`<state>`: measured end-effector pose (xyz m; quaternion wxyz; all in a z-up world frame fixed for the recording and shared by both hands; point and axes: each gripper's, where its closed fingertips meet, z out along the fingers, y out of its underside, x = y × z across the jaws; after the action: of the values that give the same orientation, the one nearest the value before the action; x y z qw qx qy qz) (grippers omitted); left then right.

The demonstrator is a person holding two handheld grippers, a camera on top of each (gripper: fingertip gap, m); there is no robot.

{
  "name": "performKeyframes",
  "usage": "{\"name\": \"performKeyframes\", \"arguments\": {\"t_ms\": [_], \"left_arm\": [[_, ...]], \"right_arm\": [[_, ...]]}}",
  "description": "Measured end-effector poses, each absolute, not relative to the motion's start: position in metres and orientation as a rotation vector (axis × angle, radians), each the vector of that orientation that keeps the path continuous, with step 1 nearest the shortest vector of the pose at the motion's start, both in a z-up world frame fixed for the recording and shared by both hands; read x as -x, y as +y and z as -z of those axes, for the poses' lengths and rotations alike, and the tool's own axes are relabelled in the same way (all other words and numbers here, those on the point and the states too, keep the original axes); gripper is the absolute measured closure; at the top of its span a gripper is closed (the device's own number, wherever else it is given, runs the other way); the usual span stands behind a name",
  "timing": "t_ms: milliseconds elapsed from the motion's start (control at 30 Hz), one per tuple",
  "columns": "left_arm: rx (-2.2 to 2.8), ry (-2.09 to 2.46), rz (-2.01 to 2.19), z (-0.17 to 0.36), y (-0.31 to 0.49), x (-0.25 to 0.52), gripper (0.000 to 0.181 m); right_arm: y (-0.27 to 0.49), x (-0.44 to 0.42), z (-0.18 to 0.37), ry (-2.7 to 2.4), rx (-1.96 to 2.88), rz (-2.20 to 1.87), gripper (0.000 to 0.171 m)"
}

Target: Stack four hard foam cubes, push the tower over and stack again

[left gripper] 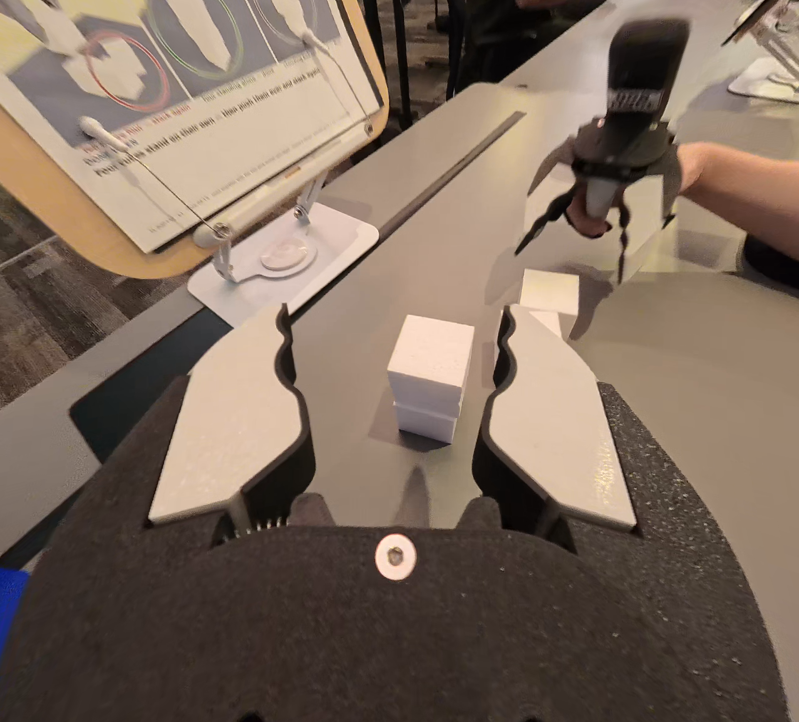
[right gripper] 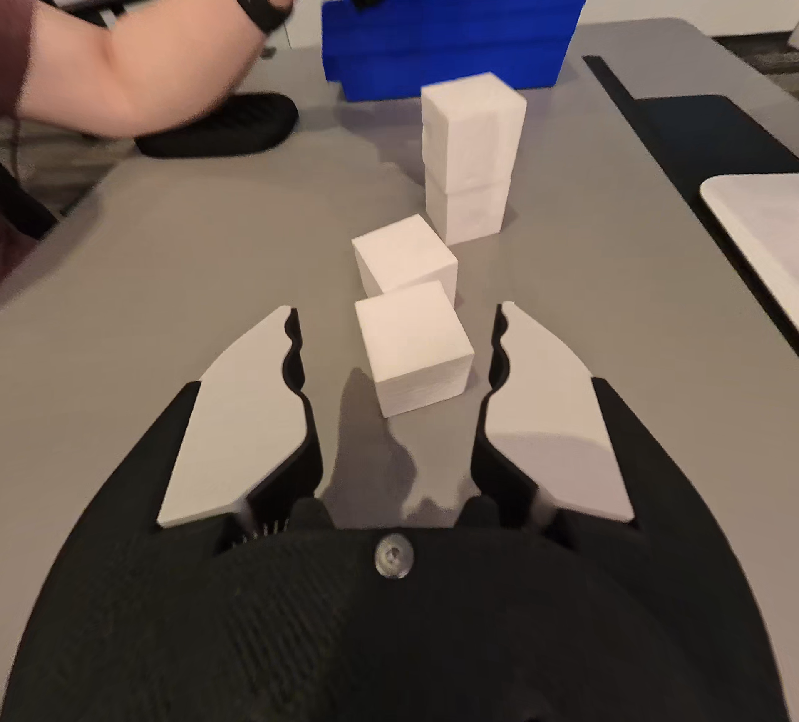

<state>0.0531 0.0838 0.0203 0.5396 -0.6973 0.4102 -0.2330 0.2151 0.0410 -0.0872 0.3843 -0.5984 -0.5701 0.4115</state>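
Two white foam cubes stand stacked (left gripper: 428,377) on the grey table, seen from above in the left wrist view and as a two-high tower (right gripper: 469,156) in the right wrist view. Two more white cubes lie loose: one (right gripper: 413,348) between my right gripper's fingertips, the other (right gripper: 404,253) just beyond it, touching it. They show in the left wrist view (left gripper: 549,299) past my right finger. My left gripper (left gripper: 395,318) is open and empty above the stack. My right gripper (right gripper: 397,318), also seen from the left wrist view (left gripper: 570,260), is open over the near loose cube.
A blue bin (right gripper: 454,22) stands behind the tower. An instruction board on a white stand (left gripper: 285,255) is at the table's left edge. A black pad (right gripper: 216,126) lies under the person's forearm (right gripper: 142,65). A white object (right gripper: 761,234) is at the right edge. The left gripper's tips are roughly 20 centimeters from the right gripper's. My right gripper's tips are some 25 centimeters from the white object (right gripper: 761,234). Seen from the left wrist view (left gripper: 294,293) as well.
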Motion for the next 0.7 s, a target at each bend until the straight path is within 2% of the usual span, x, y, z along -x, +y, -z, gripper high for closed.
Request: {"name": "performKeyframes", "arguments": {"t_ms": [133,367,567,700], "left_arm": [[1.621,0.951,0.577,-0.044,0.074,-0.044,0.091],[1.588,0.957,0.575,-0.058,0.067,-0.042,0.092],[1.567,0.971,0.553,-0.066,0.062,-0.038,0.092],[1.537,0.952,0.525,-0.080,0.060,-0.028,0.093]], "right_arm": [[0.047,-0.212,0.114,-1.534,1.587,-0.926,0.086],[0.048,-0.210,0.132,-1.585,1.629,-0.875,0.110],[0.052,-0.222,0.127,-1.542,1.651,-0.889,0.111],[0.063,-0.231,0.090,-1.441,1.619,-0.843,0.111]]}}
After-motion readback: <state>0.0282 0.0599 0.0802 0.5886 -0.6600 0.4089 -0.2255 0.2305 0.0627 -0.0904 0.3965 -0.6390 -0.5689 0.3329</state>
